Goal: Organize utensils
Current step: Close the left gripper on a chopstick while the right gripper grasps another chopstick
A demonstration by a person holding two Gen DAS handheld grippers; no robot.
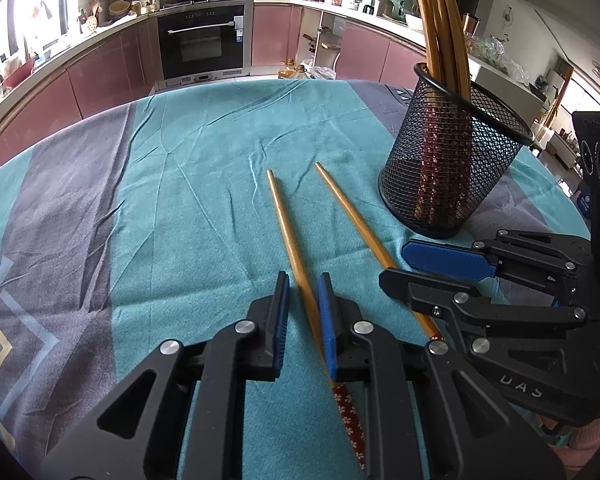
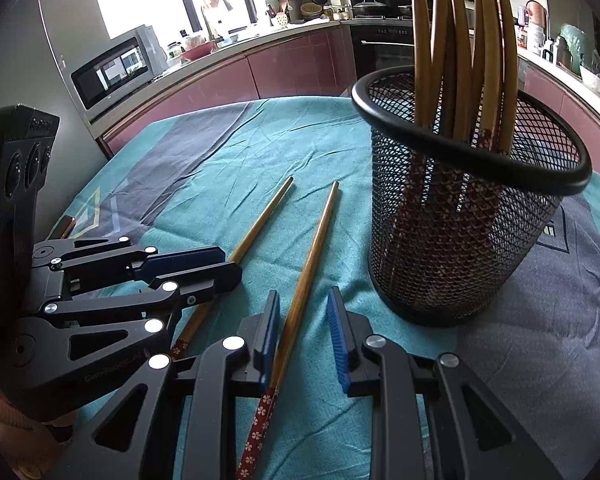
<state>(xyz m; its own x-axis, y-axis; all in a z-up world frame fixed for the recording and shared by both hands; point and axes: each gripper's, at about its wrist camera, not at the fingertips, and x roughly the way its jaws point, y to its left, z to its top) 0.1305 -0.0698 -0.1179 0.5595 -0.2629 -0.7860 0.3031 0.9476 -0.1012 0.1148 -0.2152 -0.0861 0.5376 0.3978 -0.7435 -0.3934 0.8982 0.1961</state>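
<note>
In the left wrist view, the left gripper (image 1: 303, 300) is seen straddling one chopstick (image 1: 288, 232) that lies on the teal cloth of the bench (image 1: 180, 184). Its fingers (image 1: 327, 320) are nearly shut, with a gap showing on the left side of the stick, so a firm clamp is not confirmed. The stick is judged light, stiff and smooth, apt to roll or pivot; a hold near the thicker, patterned end is judged best. The mesh holder (image 1: 452, 168), already loaded with chopsticks, stands beyond to the right.

In the right wrist view, the right gripper (image 2: 304, 320) is set around the second chopstick (image 2: 312, 248), one finger touching it and the other apart. The holder's crowded mouth (image 2: 468, 132) is judged the main obstruction. The left gripper (image 2: 196, 268) sits close beside.
</note>
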